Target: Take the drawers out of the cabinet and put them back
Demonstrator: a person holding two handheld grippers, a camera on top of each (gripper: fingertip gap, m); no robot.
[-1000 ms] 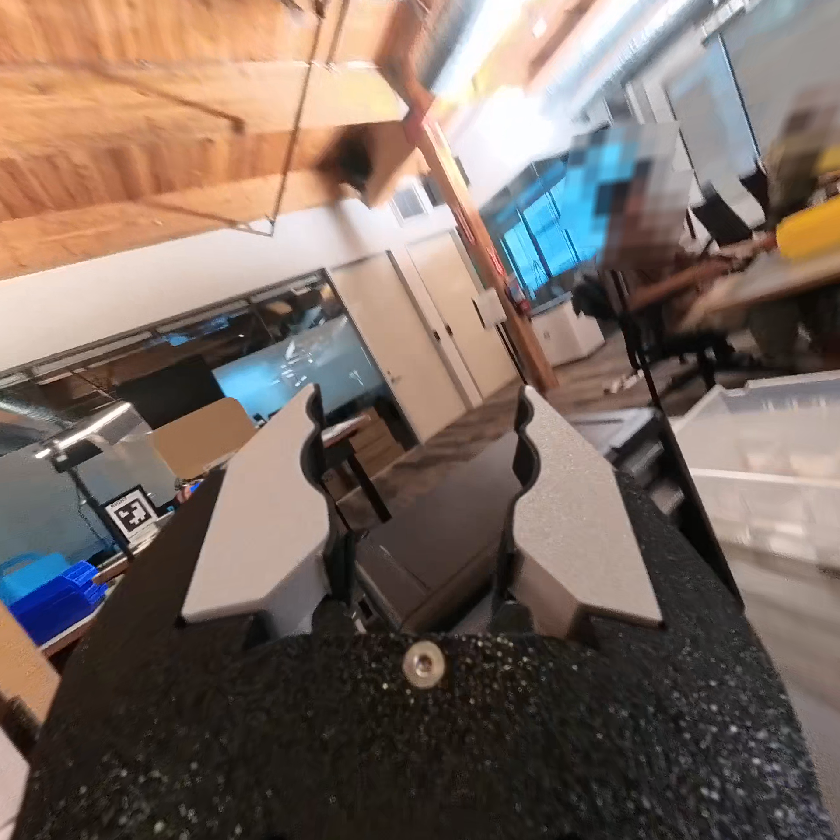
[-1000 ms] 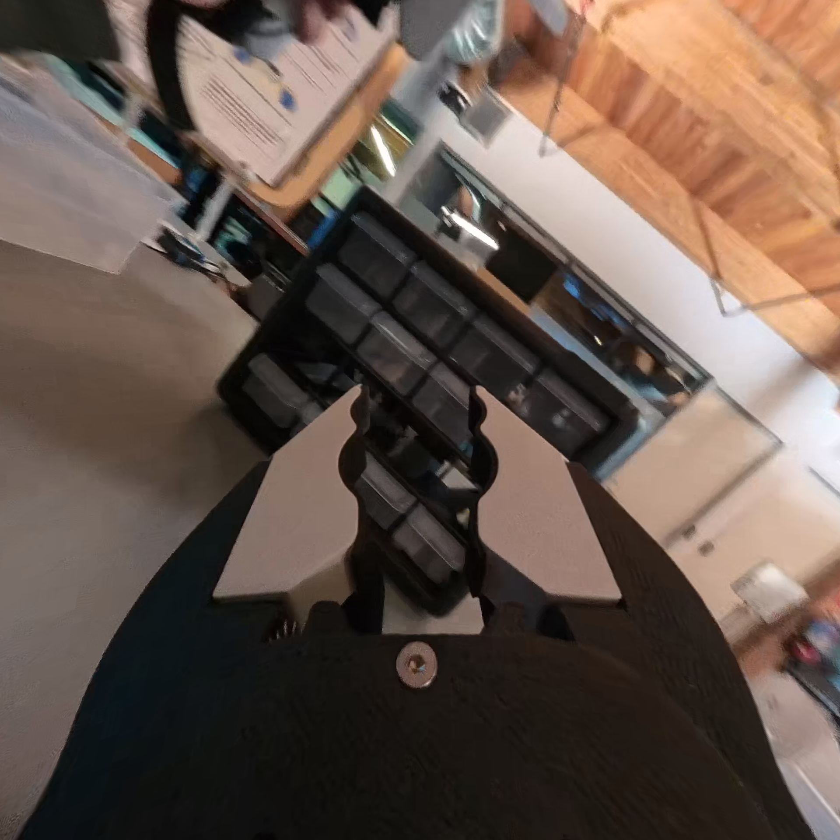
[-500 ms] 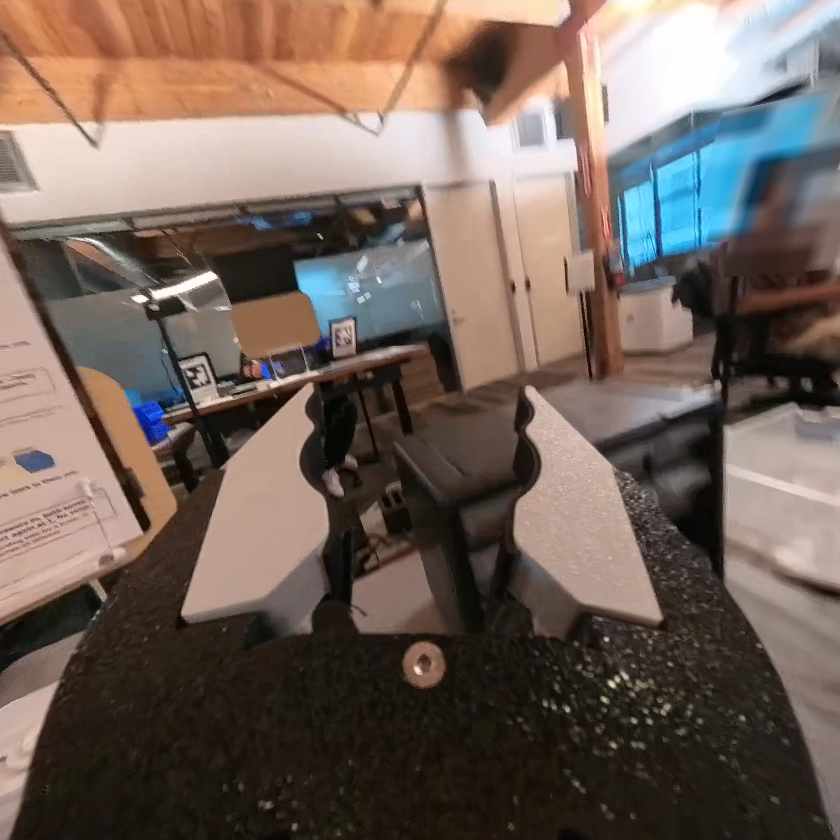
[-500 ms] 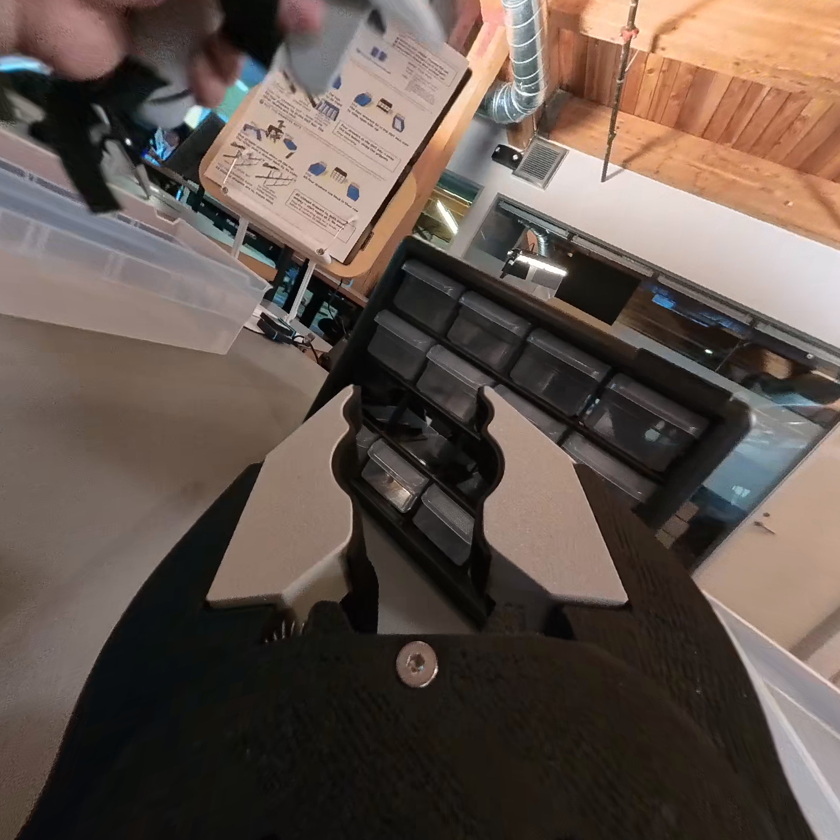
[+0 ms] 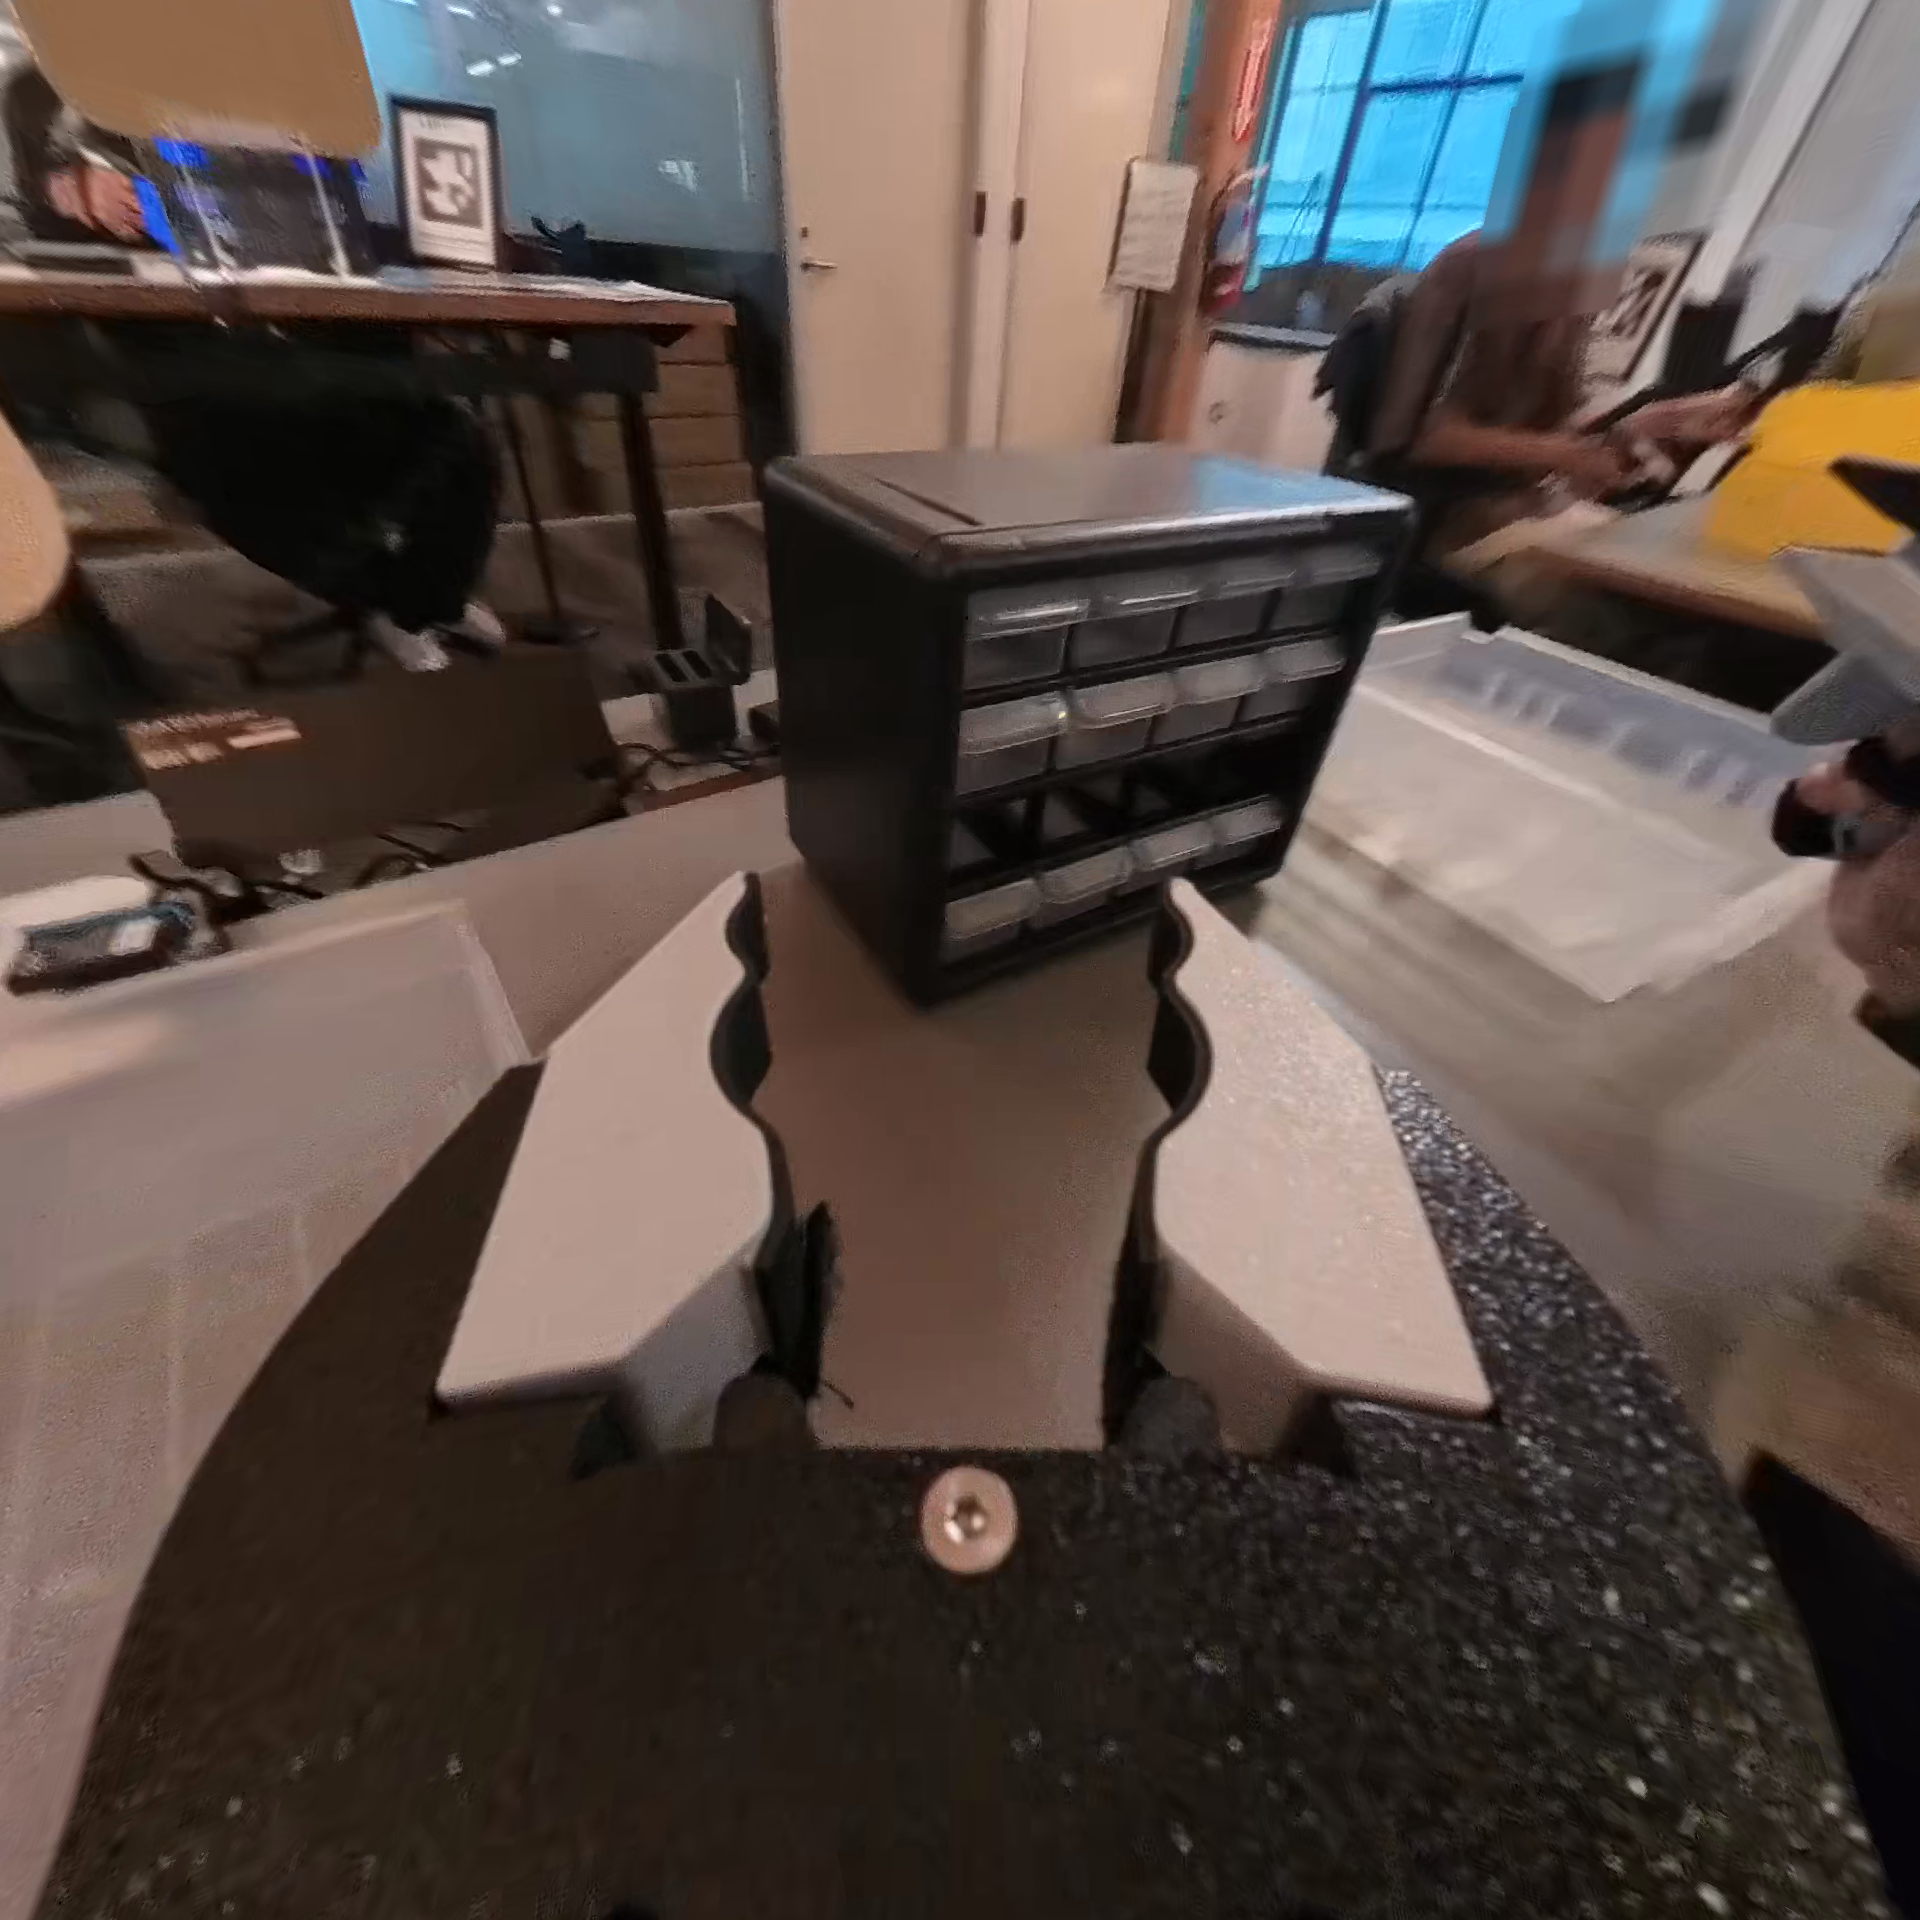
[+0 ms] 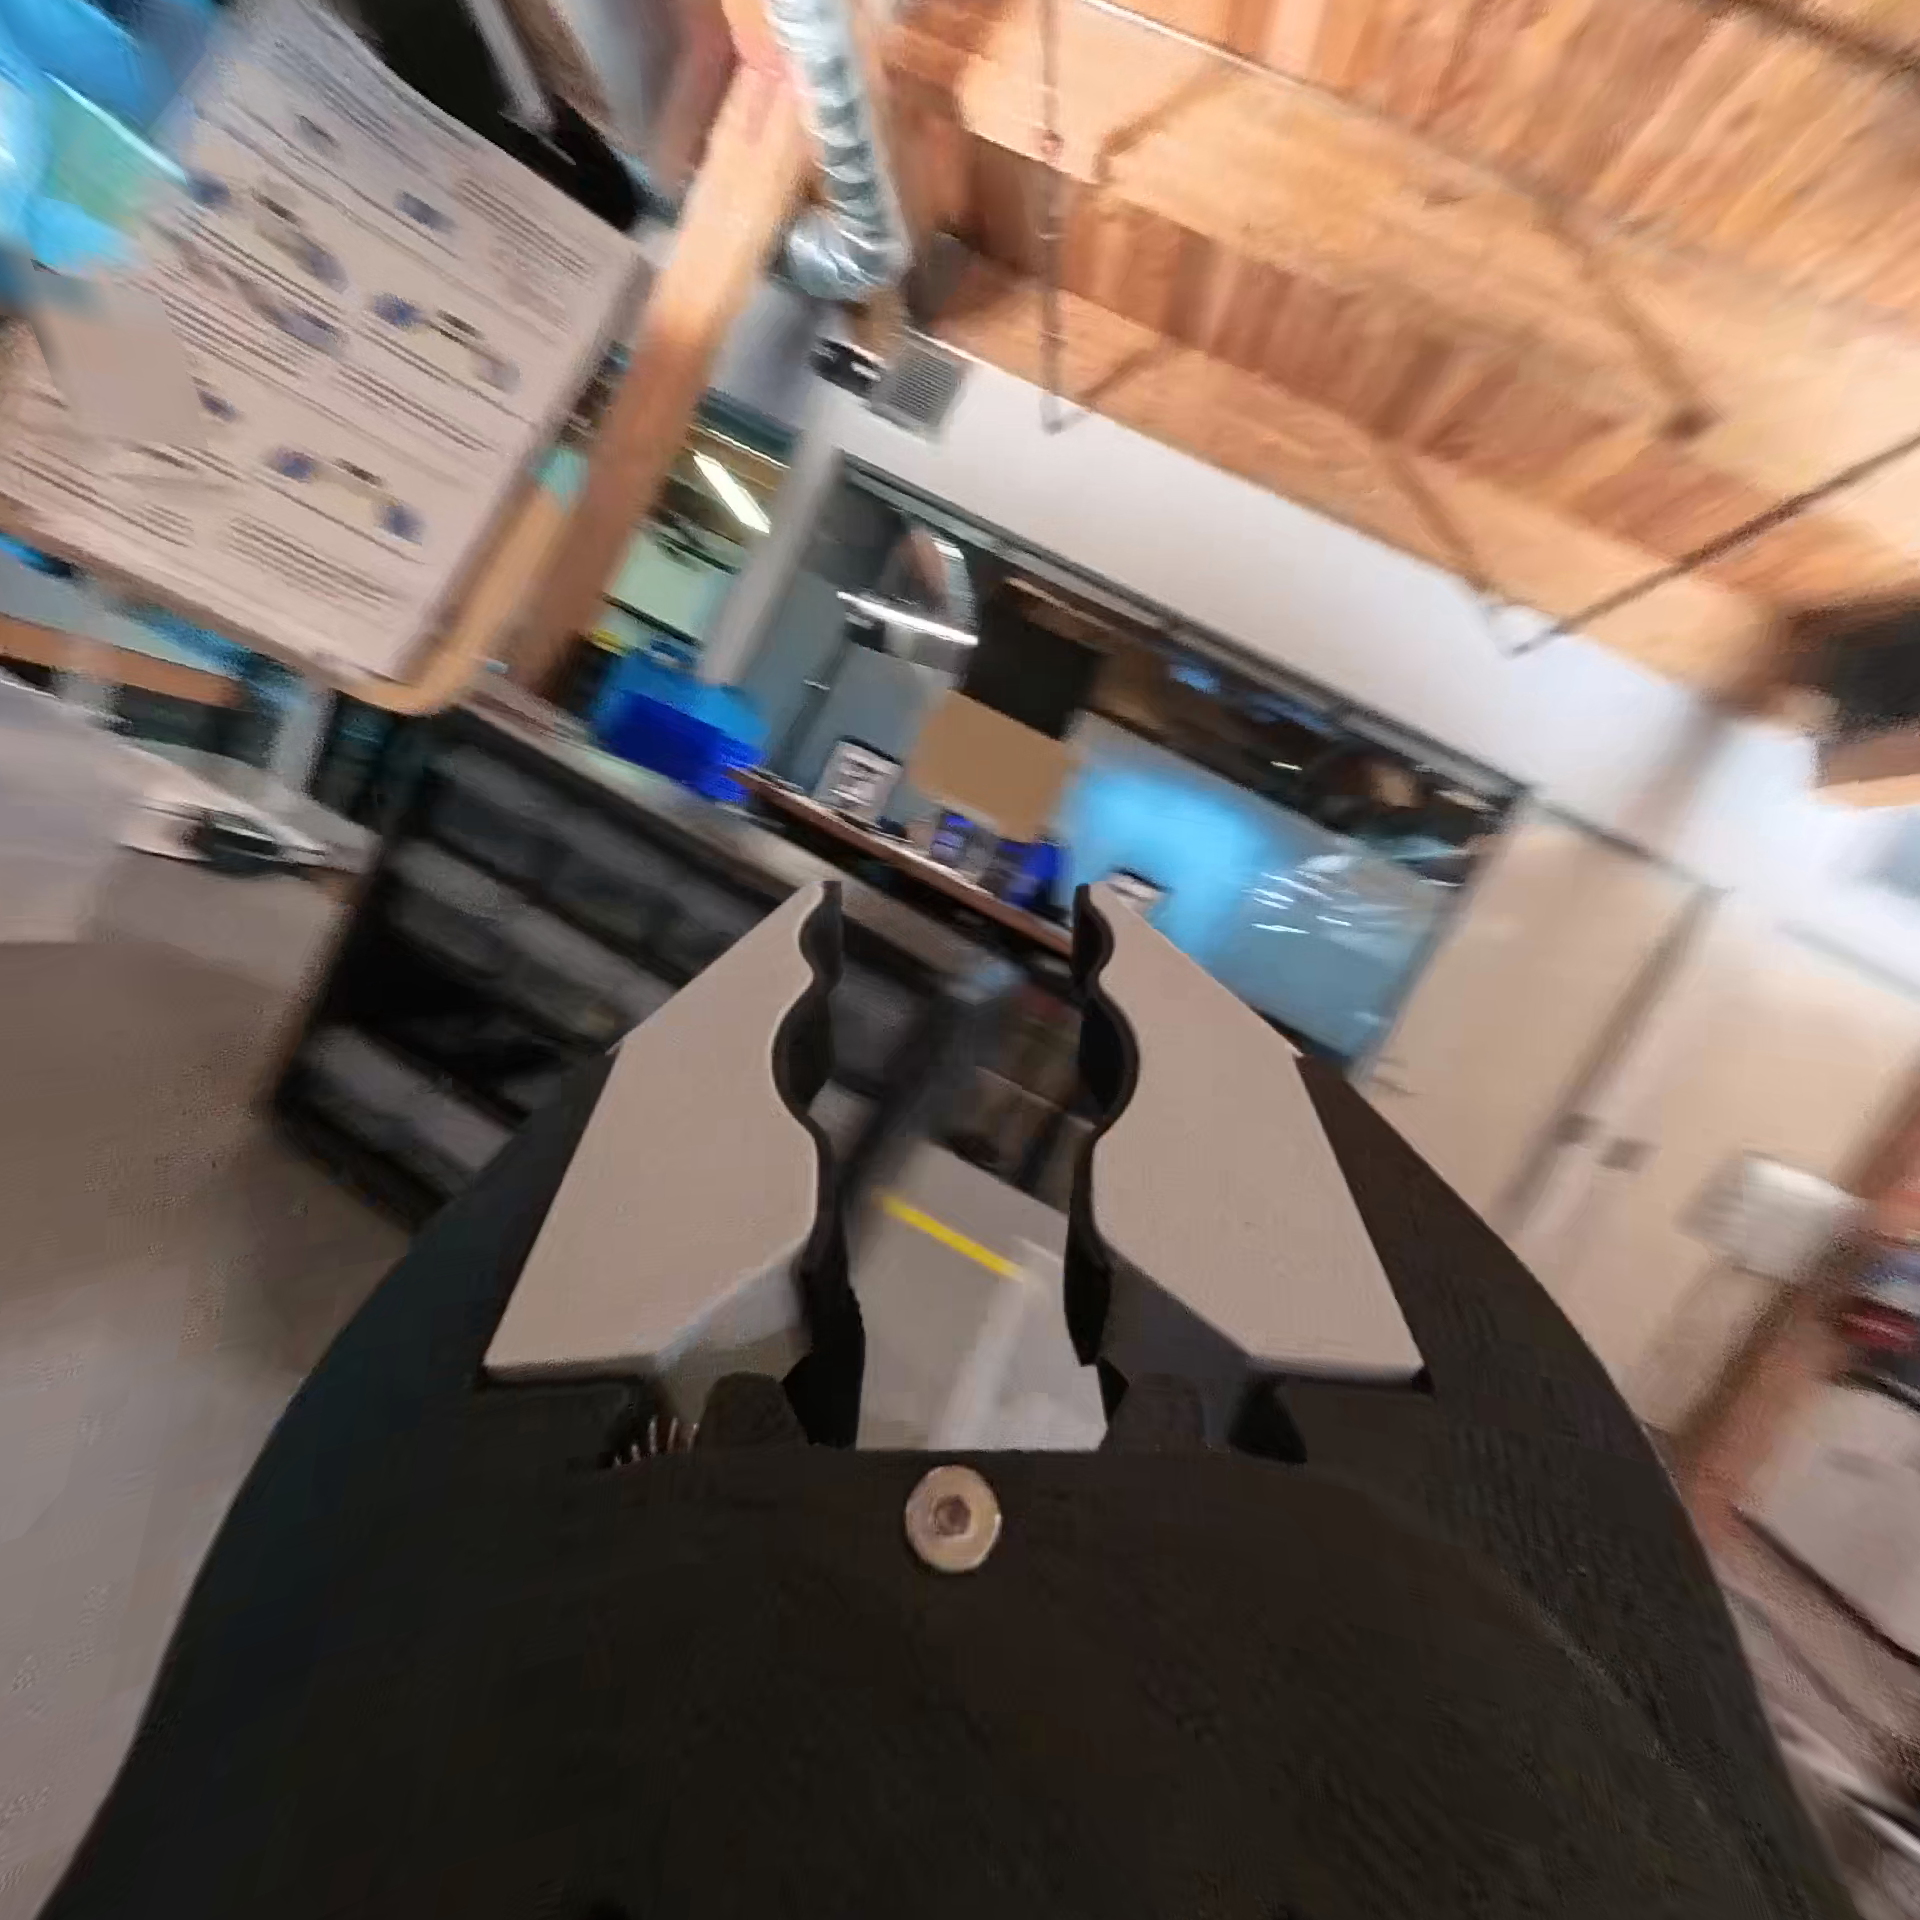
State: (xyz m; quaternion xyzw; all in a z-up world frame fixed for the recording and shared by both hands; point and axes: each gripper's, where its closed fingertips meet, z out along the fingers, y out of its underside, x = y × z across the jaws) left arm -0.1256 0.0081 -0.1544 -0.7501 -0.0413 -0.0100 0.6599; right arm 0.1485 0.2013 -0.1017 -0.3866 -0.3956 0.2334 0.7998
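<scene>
Left wrist view: the left gripper point(image 5: 956, 914) is seen above a pale grey table point(image 5: 1507, 1060), its two grey fingers point(image 5: 623, 1174) spread wide with nothing between them. Just beyond the fingertips a black cabinet point(image 5: 862, 665) is set upright on the table, turned so that its front faces toward the right of the picture. Four rows of small clear drawers point(image 5: 1013, 623) are shown in it: the two upper rows and the bottom row are filled, while the third row down is seen as dark, open slots point(image 5: 1091, 810). A clear plastic bin point(image 5: 1558, 790) is placed on the table to the right of the cabinet, and another pale bin point(image 5: 208, 1039) is seen at the left. At the right edge a hand point(image 5: 1860, 810) around a grey and black tool is partly shown. A person is seated at a desk in the background.

Right wrist view: the right gripper point(image 6: 951, 914) is tilted upward toward a wooden ceiling, and heavy blur is laid over everything. Its jaws are parted, moderately wide, and nothing is held. The cabinet point(image 6: 499, 935) is made out as a dark block to the left of the fingers, behind the left fingertip. A board with printed sheets point(image 6: 312, 343) is seen at the upper left.
</scene>
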